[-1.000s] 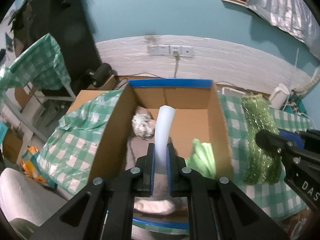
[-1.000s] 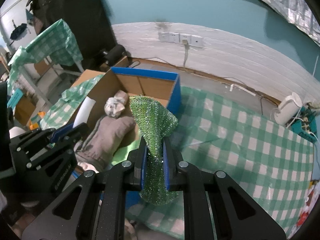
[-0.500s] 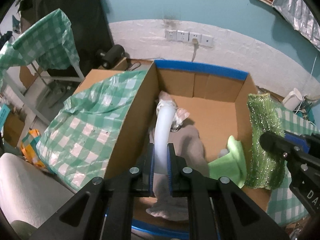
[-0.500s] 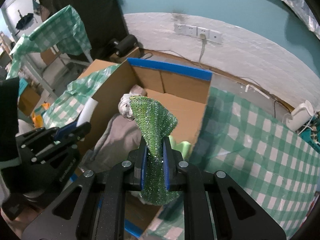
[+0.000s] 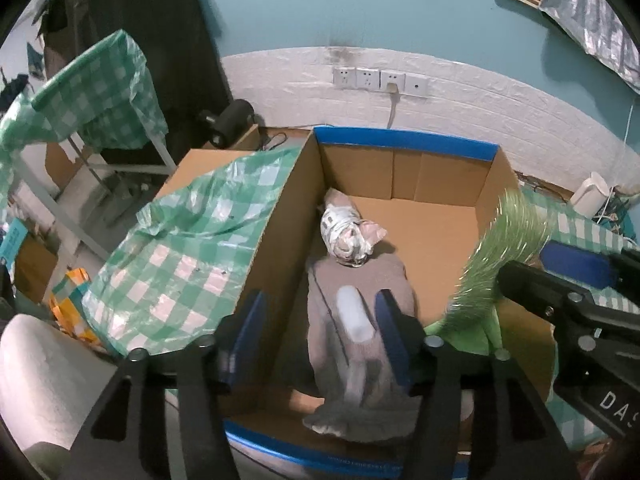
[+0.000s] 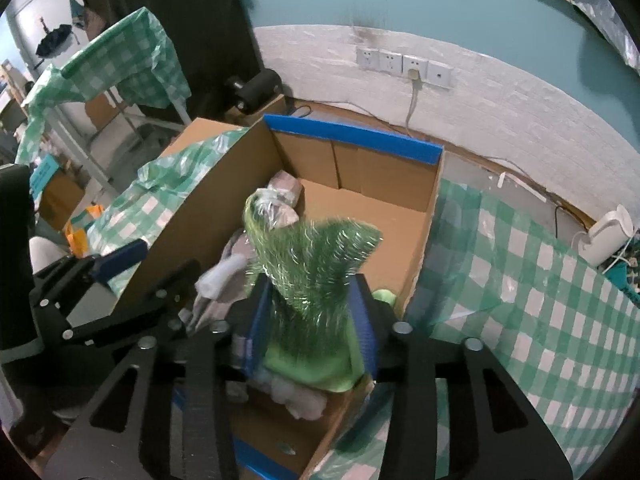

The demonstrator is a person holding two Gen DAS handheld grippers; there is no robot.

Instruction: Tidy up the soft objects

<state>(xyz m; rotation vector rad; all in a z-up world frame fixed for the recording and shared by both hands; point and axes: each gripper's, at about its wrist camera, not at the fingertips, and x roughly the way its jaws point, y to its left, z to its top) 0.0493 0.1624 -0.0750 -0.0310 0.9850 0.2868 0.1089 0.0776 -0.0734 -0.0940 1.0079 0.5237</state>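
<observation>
A cardboard box (image 5: 404,176) with blue-taped rims stands below both grippers; it also shows in the right wrist view (image 6: 384,184). My left gripper (image 5: 320,320) is open over the box. A white foam piece (image 5: 354,314) lies loose between its fingers on a grey cloth (image 5: 360,364). A rolled printed bundle (image 5: 346,236) lies farther in. My right gripper (image 6: 312,320) is open; the sparkly green cloth (image 6: 316,264) is blurred, falling between its fingers onto a light green cloth (image 6: 312,364). It shows at the right in the left wrist view (image 5: 504,256).
A green checked tablecloth (image 6: 520,300) covers the table right of the box. A green checked plastic sheet (image 5: 192,248) drapes over a carton on the left. A white kettle (image 6: 608,236) and cables sit at the far right by the white brick wall with sockets (image 5: 380,80).
Both grippers have opened over the box. The white foam piece has dropped onto the grey cloth. The sparkly green cloth has slipped free and is falling into the box.
</observation>
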